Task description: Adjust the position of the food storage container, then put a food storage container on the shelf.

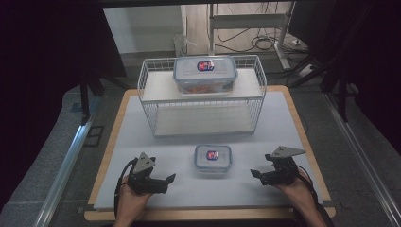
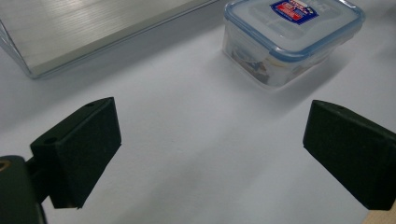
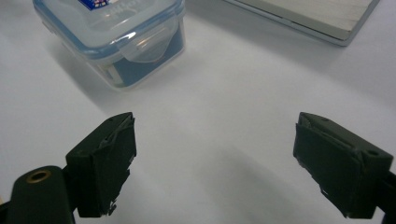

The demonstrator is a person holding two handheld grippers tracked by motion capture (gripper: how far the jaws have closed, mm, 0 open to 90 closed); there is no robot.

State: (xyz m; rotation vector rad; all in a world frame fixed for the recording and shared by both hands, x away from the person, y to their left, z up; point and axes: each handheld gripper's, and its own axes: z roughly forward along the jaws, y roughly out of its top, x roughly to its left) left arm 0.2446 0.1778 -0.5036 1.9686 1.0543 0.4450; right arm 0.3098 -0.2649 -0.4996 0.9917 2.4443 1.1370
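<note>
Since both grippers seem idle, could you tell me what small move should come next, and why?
Probably bring the left gripper and right gripper inward to the small container: both are open and empty, and it sits untouched between them on the table.

Bare mat [image 1: 246, 184] between both jaws and small container [image 1: 213, 159]; wire rack [image 1: 203, 111] behind.
</note>
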